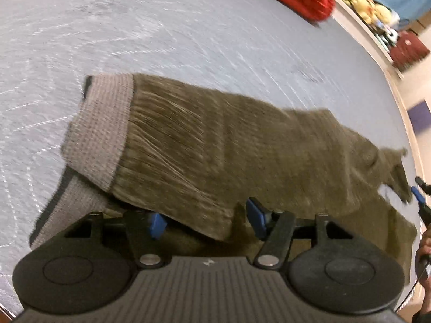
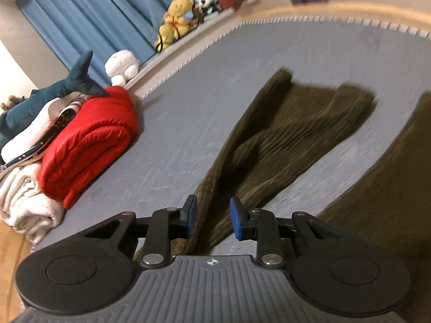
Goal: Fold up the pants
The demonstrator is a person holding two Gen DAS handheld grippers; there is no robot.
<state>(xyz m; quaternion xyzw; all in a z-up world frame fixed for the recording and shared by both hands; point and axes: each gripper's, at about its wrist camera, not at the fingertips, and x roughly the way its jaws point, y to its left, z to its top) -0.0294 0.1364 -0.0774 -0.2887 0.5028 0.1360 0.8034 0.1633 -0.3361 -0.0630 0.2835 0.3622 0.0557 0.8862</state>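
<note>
A wide grey quilted mattress (image 2: 188,123) fills both views, and the olive-brown corduroy pants (image 1: 242,148) lie spread flat across it. In the left wrist view the ribbed grey waistband (image 1: 105,132) sits at the left end, folded over on itself, with the legs running off to the right. At the far left of the bed in the right wrist view sits a folded red padded blanket (image 2: 89,145), a blue plush shark (image 2: 54,91) resting on the pile behind it, and a yellow plush toy (image 2: 175,18) stands on the ledge before blue curtains (image 2: 89,18). The left gripper (image 1: 206,222) has its jaws parted, and the near edge of the folded pants lies in the gap without either blue pad pressing it. The right gripper (image 2: 212,218) also stands released, its jaws narrower, with a pant leg passing under and between them, untouched by the pads.
</note>
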